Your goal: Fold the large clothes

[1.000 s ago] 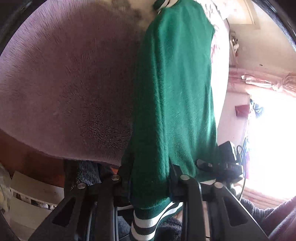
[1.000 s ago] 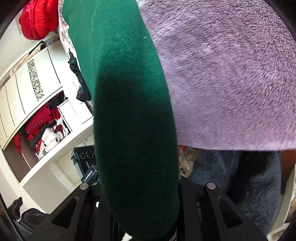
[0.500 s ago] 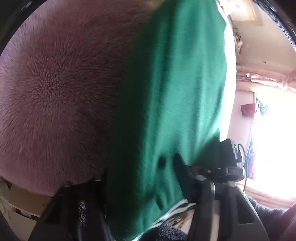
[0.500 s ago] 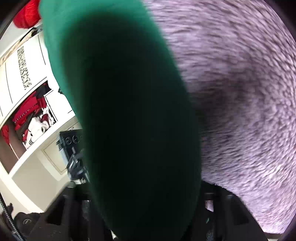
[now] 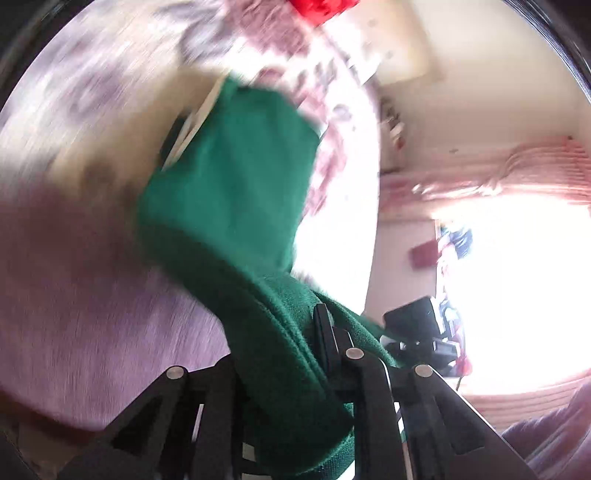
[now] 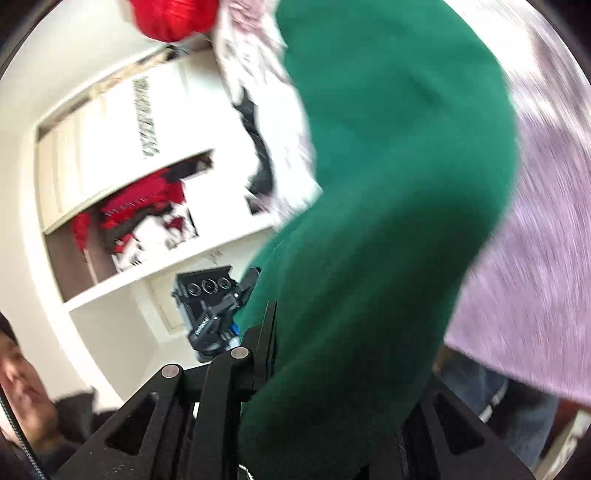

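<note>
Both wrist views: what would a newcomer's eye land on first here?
The green garment fills the middle of both views, clamped in the left tongs and the right tongs. Behind it lies a blurred lilac fleece blanket, and a red bundle sits at the top of the right view.

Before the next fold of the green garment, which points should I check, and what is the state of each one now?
1. Left gripper holds the green garment: ok, cloth passes between its fingers.
2. Right gripper holds the green garment: ok, cloth fills the gap.
3. Garment free of twists: cannot tell, both views are blurred.
4. Garment hem level: cannot tell, hidden.
5. Purple blanket flat for laying down: cannot tell, only part of it shows.
6. Sharp view for aiming: not ok, motion blur.
</note>
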Demonstrator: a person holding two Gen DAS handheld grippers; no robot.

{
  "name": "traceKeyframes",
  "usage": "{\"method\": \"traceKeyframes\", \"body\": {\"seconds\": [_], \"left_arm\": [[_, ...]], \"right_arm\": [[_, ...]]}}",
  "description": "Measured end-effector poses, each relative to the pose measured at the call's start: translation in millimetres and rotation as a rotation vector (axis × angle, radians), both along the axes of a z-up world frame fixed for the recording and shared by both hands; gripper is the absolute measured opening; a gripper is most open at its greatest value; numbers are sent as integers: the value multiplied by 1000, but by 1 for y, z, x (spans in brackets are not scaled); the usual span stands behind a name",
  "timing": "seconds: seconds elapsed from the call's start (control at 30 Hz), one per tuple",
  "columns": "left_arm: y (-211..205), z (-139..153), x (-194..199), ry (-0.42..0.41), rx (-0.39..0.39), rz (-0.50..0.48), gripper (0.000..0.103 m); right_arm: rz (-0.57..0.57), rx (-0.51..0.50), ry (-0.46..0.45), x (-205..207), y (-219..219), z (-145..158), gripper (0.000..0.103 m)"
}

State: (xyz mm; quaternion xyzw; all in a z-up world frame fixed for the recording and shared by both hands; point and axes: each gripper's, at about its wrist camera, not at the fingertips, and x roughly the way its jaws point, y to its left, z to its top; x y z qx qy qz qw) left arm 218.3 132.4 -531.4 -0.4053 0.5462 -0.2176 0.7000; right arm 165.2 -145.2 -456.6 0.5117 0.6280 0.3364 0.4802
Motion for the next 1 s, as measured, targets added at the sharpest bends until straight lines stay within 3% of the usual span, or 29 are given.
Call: {"method": "traceKeyframes", "body": {"seconds": [0.13, 0.23, 0.3, 0.4, 0.5, 0.63, 0.67, 0.7, 0.73, 0.77, 0.83, 0.9, 1.0], "left_arm": [[-26, 12, 90, -153, 171, -46, 13], [-28, -8, 134, -172, 207, -74, 14], [-20, -30, 165, -132, 196, -90, 14], [-19, -64, 207, -34, 205, -134, 14], [-22, -94, 243, 83, 200, -176, 15], [-15, -97, 248, 118, 116, -153, 18], [-12, -96, 249, 120, 74, -139, 21], [-10, -95, 250, 126, 46, -129, 24], [-7, -96, 252, 134, 10, -120, 36], [-4, -97, 252, 135, -47, -104, 63], [3, -95, 261, 106, -99, -49, 97], [15, -87, 273, 77, -138, 16, 98], [23, -75, 284, 41, -71, 52, 98]], "right_arm": [[-38, -43, -123, 105, -3, 32, 17], [-65, -87, -151, 170, -3, 43, 17], [-86, -122, -129, 216, -15, 27, 17], [-113, -158, -25, 274, -30, -10, 17], [-98, -184, 88, 302, -49, -47, 20], [-51, -166, 117, 313, -63, -60, 26], [-47, -147, 119, 315, -66, -59, 40], [-53, -113, 119, 319, -70, -58, 63], [-68, -76, 117, 319, -76, -60, 76], [-94, -27, 106, 326, -81, -52, 93], [-112, -22, 99, 335, -74, -51, 94], [-121, -59, 90, 342, -77, -47, 95], [-195, -36, 26, 352, -92, -28, 95]]}}
